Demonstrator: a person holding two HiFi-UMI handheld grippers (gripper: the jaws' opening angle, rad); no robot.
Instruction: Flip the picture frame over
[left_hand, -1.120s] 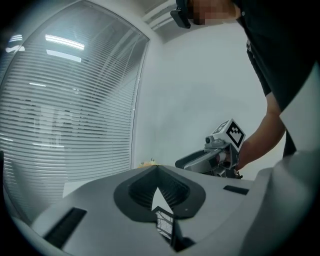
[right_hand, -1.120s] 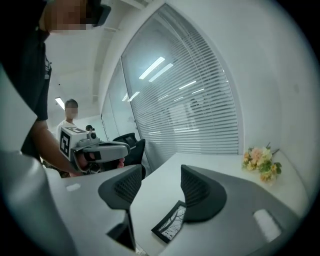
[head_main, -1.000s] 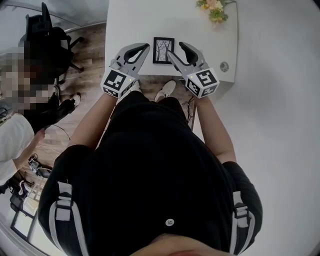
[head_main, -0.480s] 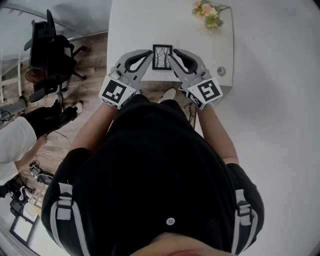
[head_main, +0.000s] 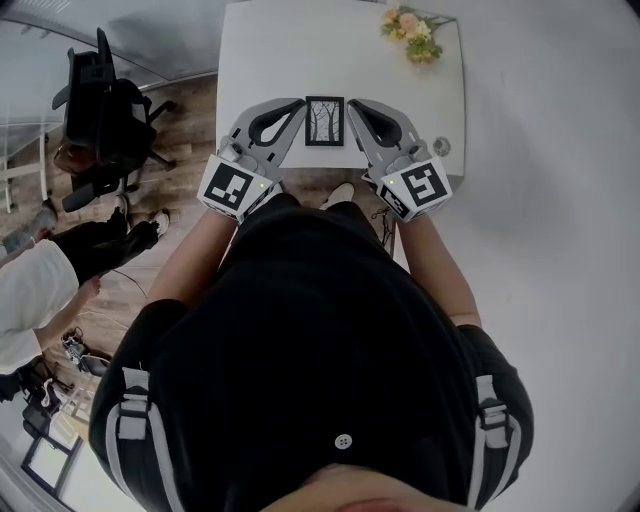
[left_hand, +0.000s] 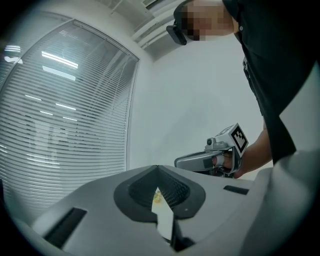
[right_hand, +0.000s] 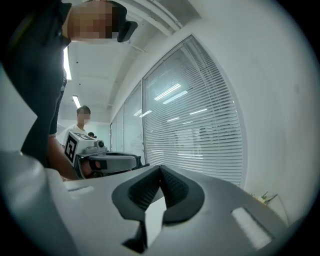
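Flowers (head_main: 408, 25) at far corner of white table (head_main: 260, 50), office chair (head_main: 100, 100) off left, another person (head_main: 30, 290) nearby. Picture frame (head_main: 325, 120) lies flat near table's front edge, btwn L gripper (head_main: 297, 105) and R gripper (head_main: 354, 105). Black border, tree pic facing up. Both jaws clenched, empty.

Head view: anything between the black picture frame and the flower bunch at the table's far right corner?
Nothing. In the head view only bare white tabletop separates the black rectangular picture frame from the pink-and-yellow flower bunch.
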